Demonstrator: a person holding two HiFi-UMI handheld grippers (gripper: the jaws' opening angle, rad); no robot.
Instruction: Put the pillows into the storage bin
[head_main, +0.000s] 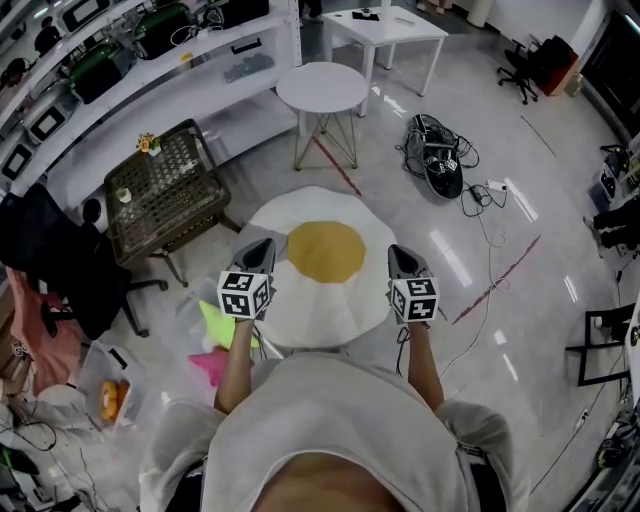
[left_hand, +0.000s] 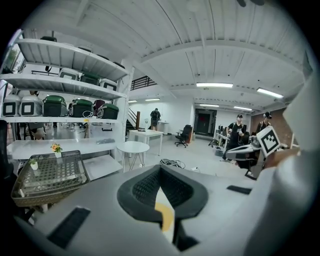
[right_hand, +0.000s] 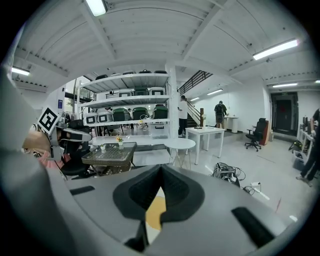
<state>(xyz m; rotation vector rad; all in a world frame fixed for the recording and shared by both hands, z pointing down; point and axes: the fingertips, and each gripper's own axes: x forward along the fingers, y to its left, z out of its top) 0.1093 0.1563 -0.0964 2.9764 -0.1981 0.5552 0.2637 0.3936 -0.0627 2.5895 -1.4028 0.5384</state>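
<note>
Both left gripper and right gripper hold jaws together above one fried-egg pillow.

The left forearm and right forearm reach toward twelve o'clock, side by side. The left gripper is at eleven and the right gripper at one — both with jaws closed together.

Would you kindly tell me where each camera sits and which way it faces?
Head view: on the person's head, looking steeply down at the fried-egg mat; forearms, shirt, left tool and right tool show.
Left gripper view: on the left tool, looking past its shut jaws toward the shelves.
Right gripper view: on the right tool, facing likewise past shut jaws.
Shared: all three show the round white table; each gripper view glimpses the other tool.
</note>
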